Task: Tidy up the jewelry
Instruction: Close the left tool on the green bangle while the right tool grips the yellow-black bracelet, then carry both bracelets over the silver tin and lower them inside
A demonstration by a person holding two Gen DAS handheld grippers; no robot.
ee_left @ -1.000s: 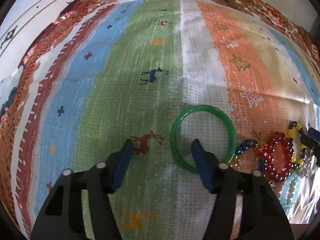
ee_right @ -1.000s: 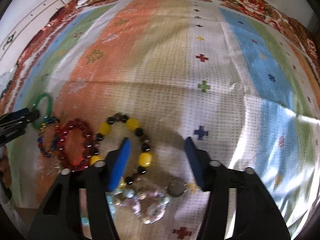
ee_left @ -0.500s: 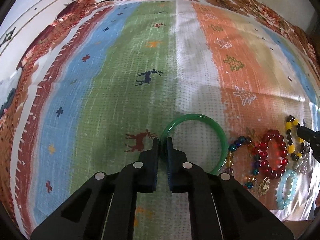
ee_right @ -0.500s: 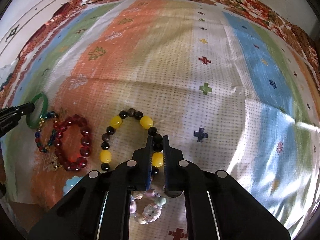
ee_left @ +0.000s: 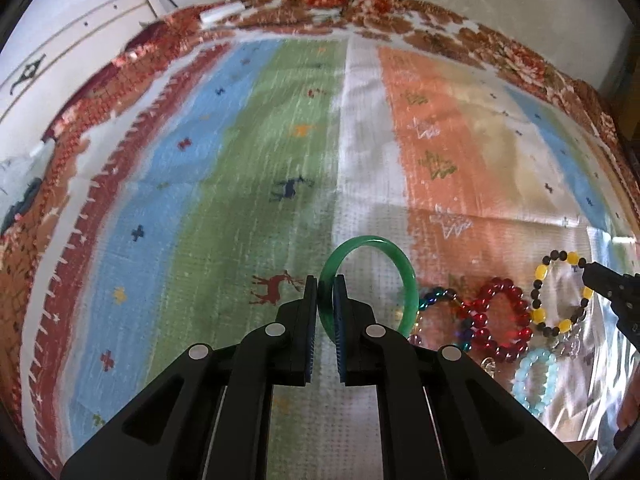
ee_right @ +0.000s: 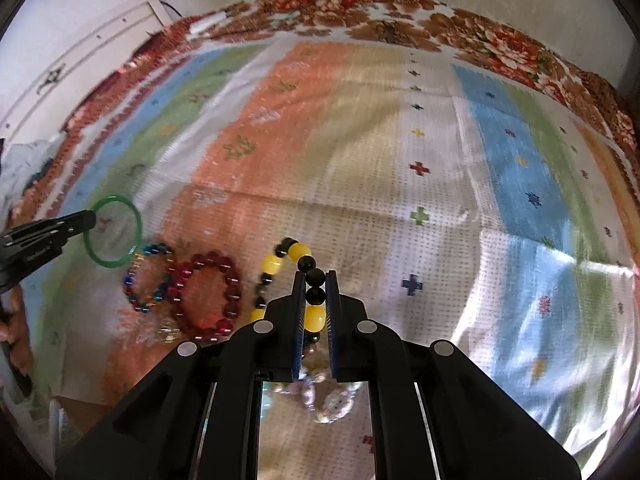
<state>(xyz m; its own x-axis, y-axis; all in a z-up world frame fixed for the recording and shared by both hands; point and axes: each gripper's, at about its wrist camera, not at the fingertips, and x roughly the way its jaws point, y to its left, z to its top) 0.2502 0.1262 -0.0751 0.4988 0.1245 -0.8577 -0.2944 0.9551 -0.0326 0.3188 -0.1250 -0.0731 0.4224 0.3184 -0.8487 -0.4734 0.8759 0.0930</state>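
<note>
My left gripper (ee_left: pixel 325 285) is shut on the near left rim of a green bangle (ee_left: pixel 408 280), which tilts up off the striped cloth (ee_left: pixel 224 216). In the right wrist view the same green bangle (ee_right: pixel 138 224) hangs from the left gripper (ee_right: pixel 90 218) at the far left. My right gripper (ee_right: pixel 314 278) is shut on the right side of a yellow-and-black bead bracelet (ee_right: pixel 273 266), which is partly lifted. That yellow-and-black bracelet (ee_left: pixel 540 314) also shows in the left wrist view, with the right gripper (ee_left: pixel 588 270) on it.
On the cloth lie a red bead bracelet (ee_right: pixel 230 304), a dark multicolour bead bracelet (ee_right: pixel 134 292), a pale blue one (ee_left: pixel 538 380) and a pastel shell-like one (ee_right: pixel 334 402). A white cabinet (ee_left: pixel 72 40) stands at the far left. A hand (ee_right: pixel 18 320) is at the left edge.
Both grippers went from open to shut, the left onto the green bangle's rim, the right onto the yellow-and-black bracelet. Since then both have risen, lifting their pieces off the cloth.
</note>
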